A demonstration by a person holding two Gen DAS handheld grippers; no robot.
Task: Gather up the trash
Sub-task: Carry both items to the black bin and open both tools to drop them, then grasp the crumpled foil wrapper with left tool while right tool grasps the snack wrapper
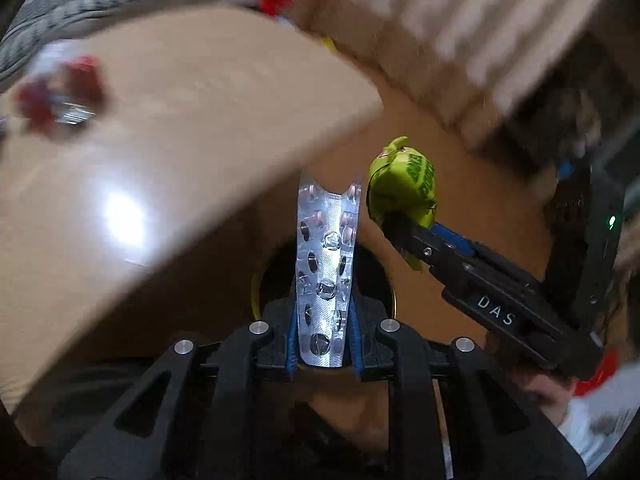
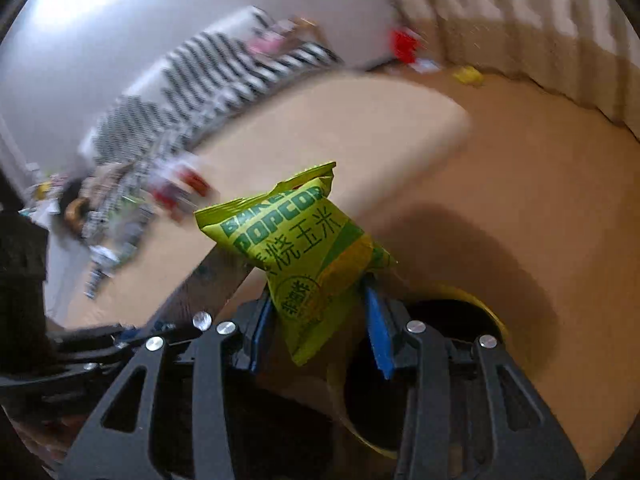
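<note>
one silver blister pack (image 1: 325, 276), one crumpled green popcorn bag (image 2: 304, 256).

Left wrist view: we look forward and steeply down along the left gripper (image 1: 325, 304), very near its fingers, with the blister pack (image 1: 326, 264) upright at centre. Beyond it lie the tan table (image 1: 192, 128) on the left, the floor, and a dark round bin (image 1: 372, 276) just past the fingertips. The right gripper (image 1: 400, 232) enters from the right, seen side-on.

Right wrist view: we look down along the right gripper (image 2: 316, 320), close behind the green popcorn bag (image 2: 296, 248). The table (image 2: 340, 128) runs to the far left; the bin (image 2: 452, 320) sits near right.

Both views share table, bin, popcorn bag (image 1: 402, 184), and the pale striped wall (image 1: 480, 32) (image 2: 520, 12) far right. Backgrounds blur.
</note>
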